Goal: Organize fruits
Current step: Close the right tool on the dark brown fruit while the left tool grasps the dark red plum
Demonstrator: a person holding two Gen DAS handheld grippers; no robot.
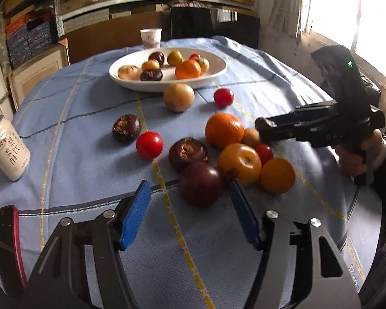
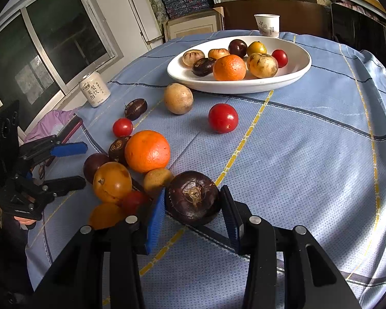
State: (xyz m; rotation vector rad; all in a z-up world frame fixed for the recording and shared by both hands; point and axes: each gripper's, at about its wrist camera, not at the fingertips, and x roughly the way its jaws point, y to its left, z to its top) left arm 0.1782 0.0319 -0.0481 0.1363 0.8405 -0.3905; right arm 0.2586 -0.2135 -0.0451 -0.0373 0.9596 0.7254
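My right gripper (image 2: 193, 191) is shut on a dark brown-purple round fruit (image 2: 193, 198), its blue pads (image 2: 155, 216) pressing both sides. In the left wrist view my left gripper (image 1: 189, 185) is open, and a dark purple fruit (image 1: 199, 184) sits just past its tips, clear of the left pad. Beside it lie a yellow-orange fruit (image 1: 239, 163), an orange (image 1: 224, 130) and a dark fruit (image 1: 187, 153). Red tomatoes (image 1: 149, 145) (image 1: 223, 97) and a tan fruit (image 1: 178, 97) lie apart. The white oval plate (image 2: 296, 74) at the back holds several fruits.
A white can (image 1: 7, 149) stands near the left table edge, with a red-cased phone (image 1: 6, 231) beside it. A paper cup (image 1: 151, 38) stands behind the plate. The blue checked cloth (image 2: 308, 141) covers the table. Shelves and a window lie beyond.
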